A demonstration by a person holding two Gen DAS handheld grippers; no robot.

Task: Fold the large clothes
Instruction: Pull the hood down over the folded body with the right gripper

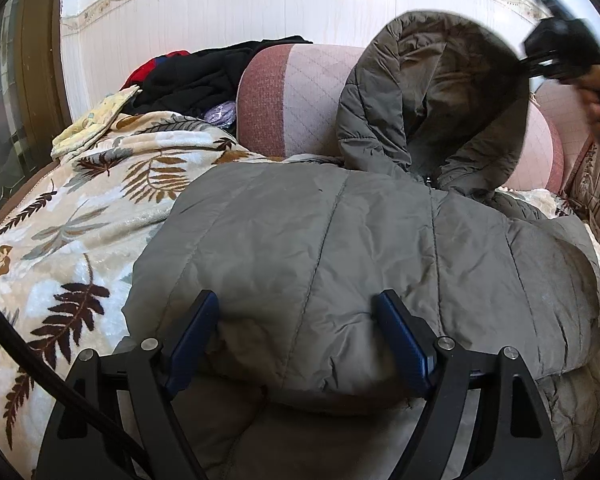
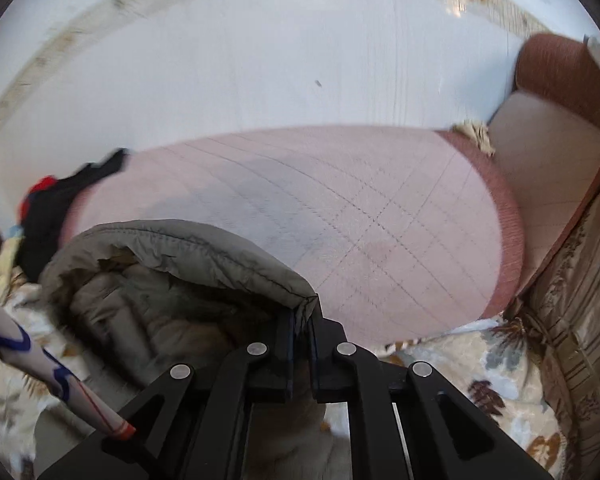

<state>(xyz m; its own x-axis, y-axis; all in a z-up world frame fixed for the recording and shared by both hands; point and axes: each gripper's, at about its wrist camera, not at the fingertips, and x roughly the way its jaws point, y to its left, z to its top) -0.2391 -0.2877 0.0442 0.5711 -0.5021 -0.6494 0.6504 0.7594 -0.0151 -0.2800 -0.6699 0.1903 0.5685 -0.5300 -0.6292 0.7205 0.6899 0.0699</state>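
Observation:
A grey padded hooded jacket (image 1: 340, 232) lies on a sofa over a floral blanket. My left gripper (image 1: 298, 308) stands open low over the jacket's near folded edge, and a bulge of the fabric lies between its blue pads (image 1: 404, 340). The hood (image 1: 440, 80) is lifted upright against the backrest. In the left wrist view my right gripper (image 1: 530, 66) grips the hood's right rim, held by a person's hand (image 1: 596, 96). In the right wrist view the right gripper (image 2: 300, 316) is shut on the stitched rim of the hood (image 2: 172, 264).
The floral blanket (image 1: 80, 208) covers the seat. A pile of black and red clothes (image 1: 196, 76) sits at the back left beside a pink quilted backrest cushion (image 1: 296, 96). A brown armrest (image 2: 560, 80) closes the right end. A white patterned sleeve (image 2: 40, 360) crosses the lower left.

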